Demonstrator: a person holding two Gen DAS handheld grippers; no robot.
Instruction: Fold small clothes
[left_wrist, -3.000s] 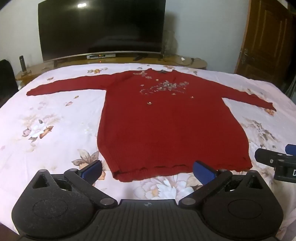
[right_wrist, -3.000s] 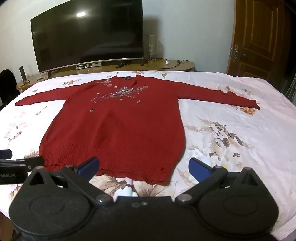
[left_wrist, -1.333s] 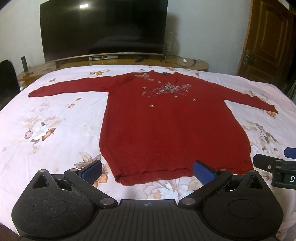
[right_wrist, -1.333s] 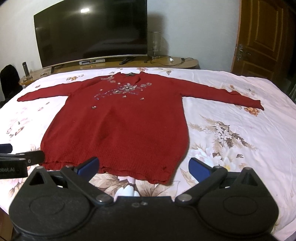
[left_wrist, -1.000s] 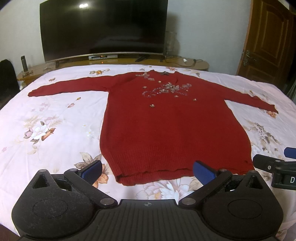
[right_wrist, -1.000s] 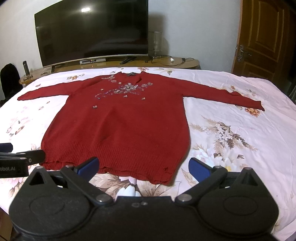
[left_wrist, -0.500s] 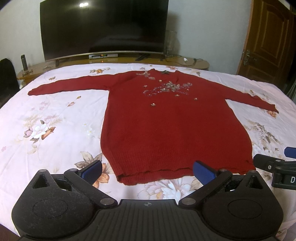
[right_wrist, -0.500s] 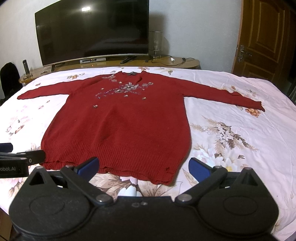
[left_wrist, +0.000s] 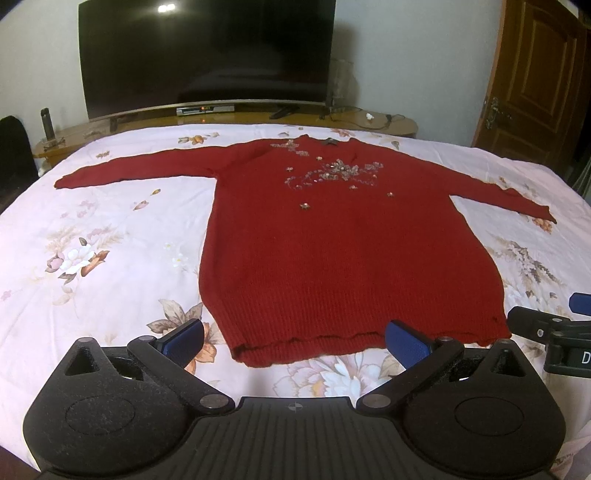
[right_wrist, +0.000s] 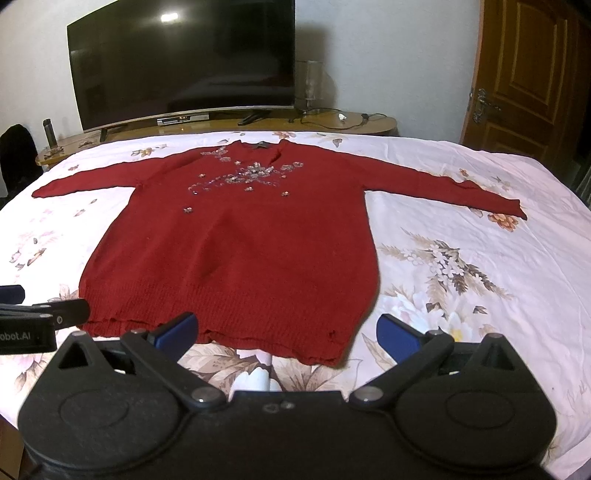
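A red knit sweater with sequin flowers on the chest lies flat on the bed, sleeves spread out, hem toward me; it also shows in the right wrist view. My left gripper is open and empty, hovering just before the hem's left part. My right gripper is open and empty, just before the hem's right part. Each gripper shows at the edge of the other's view.
The bed has a white floral sheet. Behind it a wooden stand carries a large dark TV. A brown door is at the right. A dark chair stands at the left.
Both grippers have drifted slightly forward and up; the sweater sits a little lower in view. The jaws stay open and the sweater has not moved.
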